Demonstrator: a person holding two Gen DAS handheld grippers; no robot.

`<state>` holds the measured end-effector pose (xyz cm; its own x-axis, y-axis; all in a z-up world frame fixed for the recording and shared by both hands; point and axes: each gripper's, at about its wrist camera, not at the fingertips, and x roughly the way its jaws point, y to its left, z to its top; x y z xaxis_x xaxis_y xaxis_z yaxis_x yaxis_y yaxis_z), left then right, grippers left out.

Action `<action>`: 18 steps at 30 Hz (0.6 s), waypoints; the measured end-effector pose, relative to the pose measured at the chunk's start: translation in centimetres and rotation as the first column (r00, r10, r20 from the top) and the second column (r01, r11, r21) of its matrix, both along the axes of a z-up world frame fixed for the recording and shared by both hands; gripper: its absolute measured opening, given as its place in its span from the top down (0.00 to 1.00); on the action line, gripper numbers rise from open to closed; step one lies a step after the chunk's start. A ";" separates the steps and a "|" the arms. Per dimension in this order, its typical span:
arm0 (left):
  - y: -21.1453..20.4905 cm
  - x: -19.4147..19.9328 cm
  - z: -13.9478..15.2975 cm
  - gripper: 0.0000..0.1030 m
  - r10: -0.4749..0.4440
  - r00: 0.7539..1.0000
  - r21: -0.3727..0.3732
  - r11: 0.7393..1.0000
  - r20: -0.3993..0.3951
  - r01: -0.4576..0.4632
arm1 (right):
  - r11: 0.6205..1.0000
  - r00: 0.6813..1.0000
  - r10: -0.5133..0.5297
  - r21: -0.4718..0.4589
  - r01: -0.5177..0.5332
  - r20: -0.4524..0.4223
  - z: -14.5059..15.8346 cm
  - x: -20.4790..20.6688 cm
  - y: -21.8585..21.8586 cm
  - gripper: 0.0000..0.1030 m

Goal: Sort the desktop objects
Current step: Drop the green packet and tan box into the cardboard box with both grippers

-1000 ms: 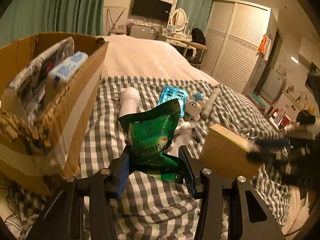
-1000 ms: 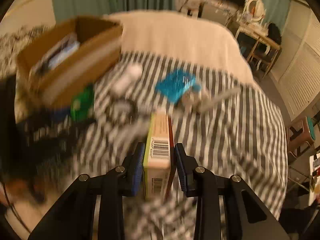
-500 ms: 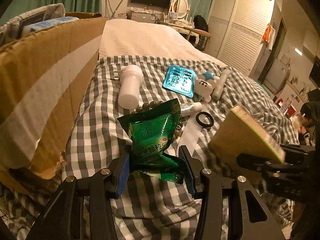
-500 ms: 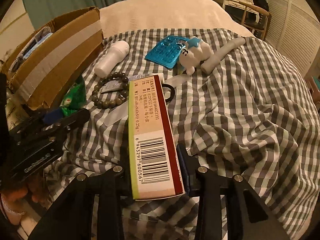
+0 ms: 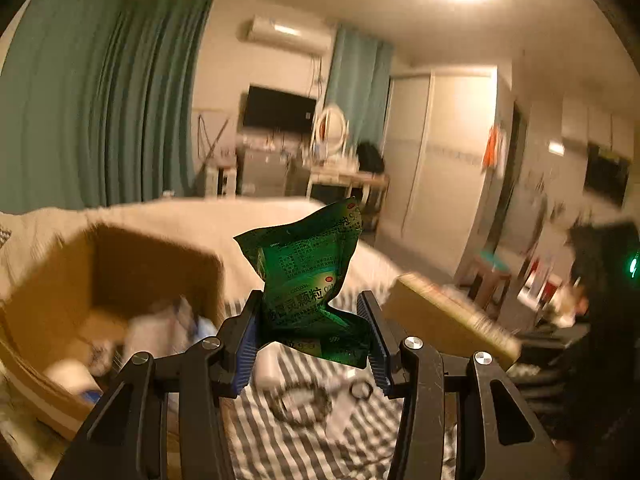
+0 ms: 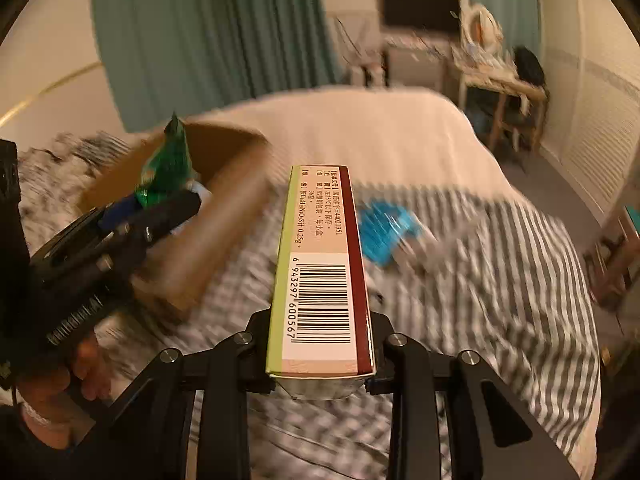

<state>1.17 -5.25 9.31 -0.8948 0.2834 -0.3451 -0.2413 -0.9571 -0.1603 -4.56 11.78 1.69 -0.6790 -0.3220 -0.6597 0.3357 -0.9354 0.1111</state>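
Left gripper clamped on green sachet, now raised beside cardboard box, right gripper tightening on lifted medicine carton, checked bedspread below.

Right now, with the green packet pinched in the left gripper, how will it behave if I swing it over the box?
The green packet looks creased and floppy, so its free top will probably flap. It seems light, standing up unsupported between the left gripper pads. The glossy film might slip, so swing gently toward the cardboard box.

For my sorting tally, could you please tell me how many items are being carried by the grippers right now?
2: a green sachet in the left gripper, and a barcoded box in the right gripper, whose jaws are closing.
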 end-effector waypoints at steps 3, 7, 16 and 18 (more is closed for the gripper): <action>-4.6 -0.1 2.2 0.53 0.091 0.996 0.034 0.995 -0.008 -0.091 | 0.996 0.994 0.088 -0.021 -0.089 -0.058 3.0 -0.1 -4.2 0.73; -11.1 -2.1 1.6 0.53 0.233 0.971 0.016 0.972 0.062 -0.234 | 0.982 0.984 0.157 -0.089 -0.164 -0.086 4.3 -2.7 -9.6 0.73; -15.0 -6.0 -2.9 0.19 0.359 0.915 -0.082 0.933 0.182 -0.350 | 0.984 0.994 0.110 -0.144 -0.109 0.003 1.2 -9.3 -14.6 0.61; -14.4 -5.3 -3.1 0.02 0.384 0.912 -0.097 0.923 0.145 -0.373 | 0.991 0.996 0.084 -0.106 -0.087 -0.031 1.8 -9.3 -14.2 0.40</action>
